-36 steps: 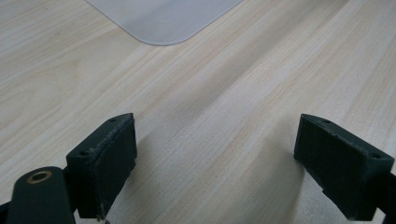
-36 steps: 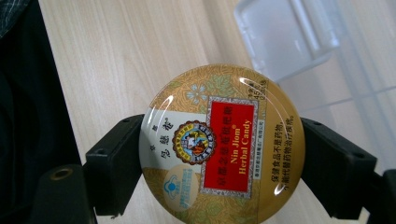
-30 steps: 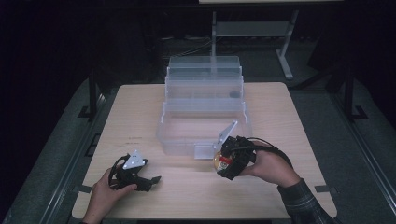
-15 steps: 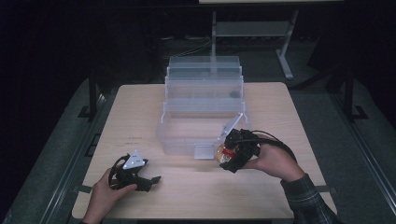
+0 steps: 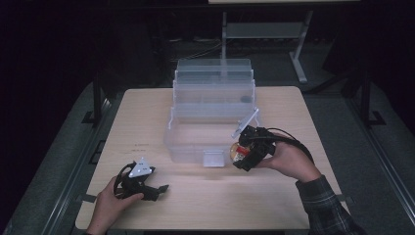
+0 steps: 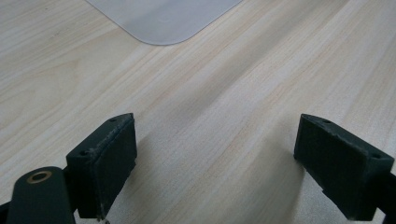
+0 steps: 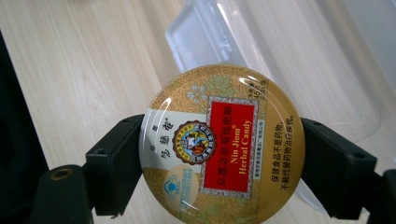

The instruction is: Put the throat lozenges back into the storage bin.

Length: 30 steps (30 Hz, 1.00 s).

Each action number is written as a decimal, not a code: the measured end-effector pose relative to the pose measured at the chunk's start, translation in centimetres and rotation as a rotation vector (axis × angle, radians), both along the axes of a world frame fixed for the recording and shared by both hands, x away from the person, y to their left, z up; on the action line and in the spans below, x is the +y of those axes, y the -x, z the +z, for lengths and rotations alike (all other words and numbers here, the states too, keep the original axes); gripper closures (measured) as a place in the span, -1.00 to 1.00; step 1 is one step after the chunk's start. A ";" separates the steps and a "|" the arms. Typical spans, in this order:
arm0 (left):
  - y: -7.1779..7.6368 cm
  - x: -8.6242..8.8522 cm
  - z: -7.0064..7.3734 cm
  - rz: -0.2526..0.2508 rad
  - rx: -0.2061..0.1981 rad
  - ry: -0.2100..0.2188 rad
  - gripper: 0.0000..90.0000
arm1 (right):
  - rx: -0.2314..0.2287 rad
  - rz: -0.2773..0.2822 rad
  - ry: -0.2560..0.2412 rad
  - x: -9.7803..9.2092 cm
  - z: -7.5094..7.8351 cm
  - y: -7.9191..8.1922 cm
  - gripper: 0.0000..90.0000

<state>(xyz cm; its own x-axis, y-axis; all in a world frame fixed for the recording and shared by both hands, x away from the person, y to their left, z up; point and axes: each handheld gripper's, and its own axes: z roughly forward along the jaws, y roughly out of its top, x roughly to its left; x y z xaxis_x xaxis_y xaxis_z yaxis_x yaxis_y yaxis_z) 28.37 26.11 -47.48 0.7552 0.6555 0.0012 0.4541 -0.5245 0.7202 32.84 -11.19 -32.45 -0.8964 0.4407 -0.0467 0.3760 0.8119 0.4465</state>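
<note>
Right gripper (image 5: 241, 155) is clenched on a round gold tin of herbal candy w/ red label (image 7: 222, 142), jaws pressing on opposite sides of the rim, lid facing the gripper cam. In the high view the tin (image 5: 237, 151) sits just at the front-right corner of the clear plastic tiered organizer box (image 5: 214, 105), above the light wood table (image 5: 147, 112), close to the box's small front latch tab (image 5: 212, 158). Left gripper (image 5: 157, 188) rests low near the table's front-left, well apart from the box; jaws spread wide, nothing between them, only bare wood in its own view plus a corner of clear plastic (image 6: 161, 18).

Step in hand, as judged: moving the tin into the lowest open tray of the box. To do it well: keep the squeeze steady since the rim is smooth metal and could slip; lift the tin enough to clear the front wall, level it flat, lower to the tray floor before letting go. Watch the gripper's grey plate vs. the upper tiers. Left could steady the box if it slides.
</note>
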 end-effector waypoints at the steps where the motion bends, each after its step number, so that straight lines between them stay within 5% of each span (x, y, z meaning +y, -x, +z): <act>1: 0.0 0.0 0.0 -0.001 0.000 -0.001 -0.73 | -0.001 -0.003 0.000 0.0 0.1 -0.1 -0.56; 30: 0.0 0.0 0.0 0.001 -0.001 0.001 -0.73 | -0.005 -0.127 0.028 -0.9 0.6 -4.3 -0.56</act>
